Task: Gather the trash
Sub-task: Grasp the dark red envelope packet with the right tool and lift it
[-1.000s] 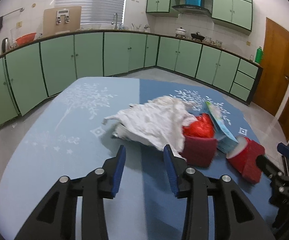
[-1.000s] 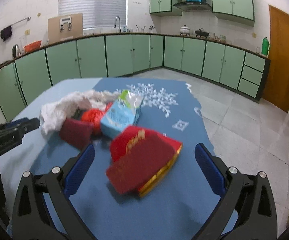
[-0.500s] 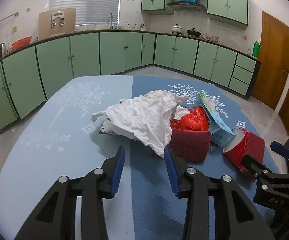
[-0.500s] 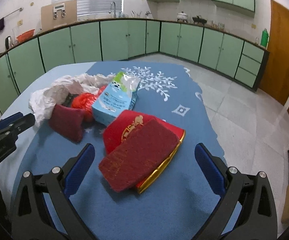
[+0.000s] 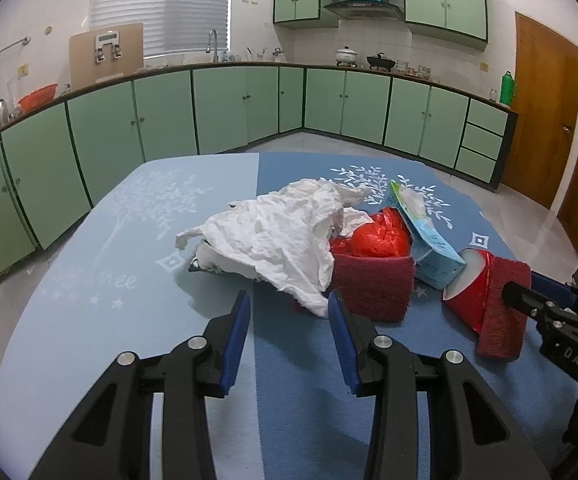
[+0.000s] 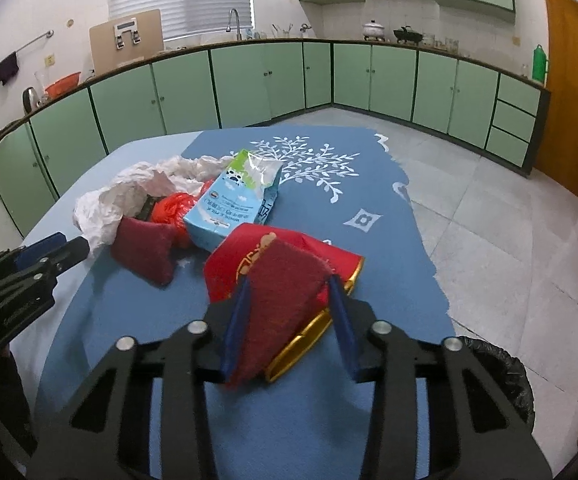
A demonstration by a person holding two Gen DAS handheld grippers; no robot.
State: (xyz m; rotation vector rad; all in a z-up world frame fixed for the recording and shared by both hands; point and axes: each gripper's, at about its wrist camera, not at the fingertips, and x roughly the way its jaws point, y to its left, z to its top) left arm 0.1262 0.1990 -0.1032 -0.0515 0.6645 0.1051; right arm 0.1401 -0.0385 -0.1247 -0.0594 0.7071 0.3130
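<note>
A pile of trash lies on the blue tablecloth (image 5: 89, 280): crumpled white paper (image 5: 277, 236), a red plastic bag (image 5: 373, 236), a dark red scouring pad (image 5: 369, 284) and a light blue carton (image 6: 237, 200). Nearer me lies a red box (image 6: 233, 264) with a gold edge, and a second dark red scouring pad (image 6: 285, 280) rests on it. My right gripper (image 6: 289, 282) is closing, both fingers pressing that pad's sides so it buckles. My left gripper (image 5: 289, 298) stands partly open just short of the white paper's tip, holding nothing.
A bin lined with a black bag (image 6: 501, 368) stands on the floor below the table's right edge. Green kitchen cabinets (image 5: 229, 108) run along the far walls, and a wooden door (image 5: 545, 120) is at the right. Tiled floor lies right of the table.
The right gripper's jaws went from wide open around the red box to closed on the scouring pad lying on it. The left gripper kept its place and opening.
</note>
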